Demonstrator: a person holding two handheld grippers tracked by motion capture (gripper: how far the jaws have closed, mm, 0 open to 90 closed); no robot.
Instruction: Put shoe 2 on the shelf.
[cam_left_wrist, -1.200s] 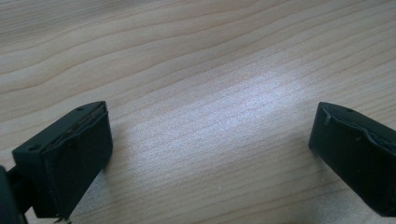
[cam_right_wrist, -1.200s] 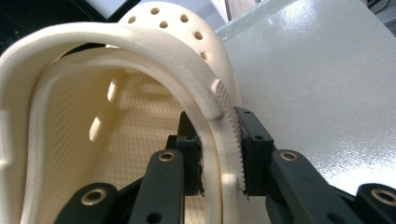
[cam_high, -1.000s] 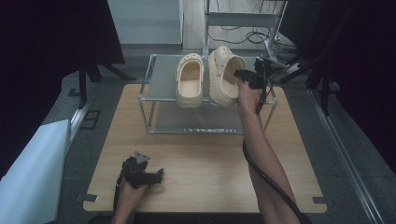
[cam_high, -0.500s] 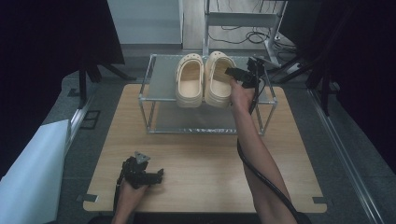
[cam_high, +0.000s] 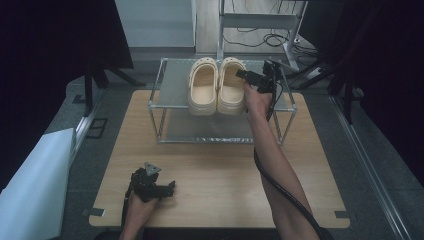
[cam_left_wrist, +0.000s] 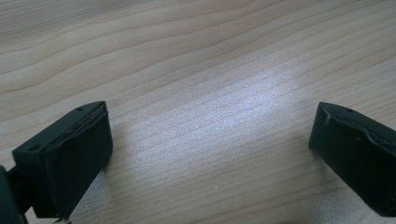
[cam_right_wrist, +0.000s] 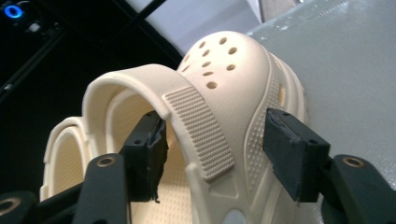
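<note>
The right gripper (cam_right_wrist: 215, 154) straddles the side wall of the right clog (cam_right_wrist: 233, 107), jaws slightly apart, not pinching; the clog sits on the rack's top shelf (cam_high: 175, 85) beside its mate (cam_high: 202, 85). To finish cleanly, I judge it should back straight off without nudging the shoe. The left gripper (cam_left_wrist: 210, 154) rests wide open and empty on the wooden table (cam_left_wrist: 187, 56).

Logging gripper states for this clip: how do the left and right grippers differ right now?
The left gripper sits low at the table's near edge with nothing between its jaws; the right gripper is up at the rack's top shelf, straddling the right clog's side wall. Both stand open.
</note>
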